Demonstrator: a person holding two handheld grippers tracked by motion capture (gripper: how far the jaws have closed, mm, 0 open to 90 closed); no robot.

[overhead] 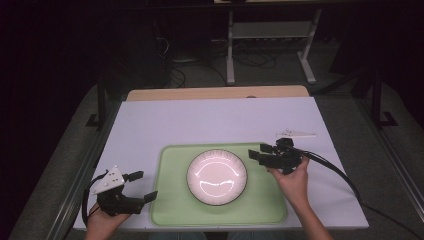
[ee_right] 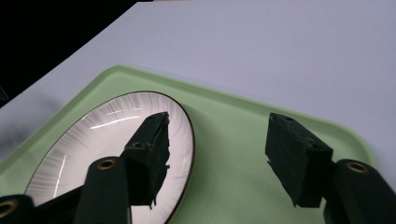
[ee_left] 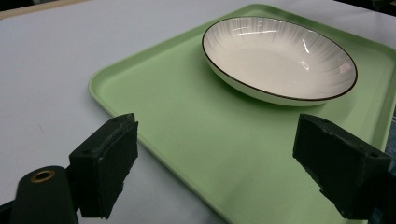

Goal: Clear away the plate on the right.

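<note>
A white bowl-like plate (overhead: pixel 217 176) with a thin dark rim sits in the middle of a pale green tray (overhead: pixel 175 210) on the white table. My left gripper (overhead: pixel 143 185) is held open at the tray's left front corner, nothing between its jaws; its view shows the plate (ee_left: pixel 279 57) ahead on the tray (ee_left: pixel 187 130). My right gripper (overhead: pixel 259 151) is open at the plate's right side, jaws straddling the rim; in its view one jaw stands over the plate (ee_right: pixel 93 144) and the other over the tray (ee_right: pixel 233 158).
The white table top (overhead: pixel 215 120) has bare room behind the tray. A small white flat piece (overhead: pixel 295 134) lies near the right gripper at the back right. Cables trail off the right gripper toward the table's right edge. Dark floor and a stand lie beyond the table.
</note>
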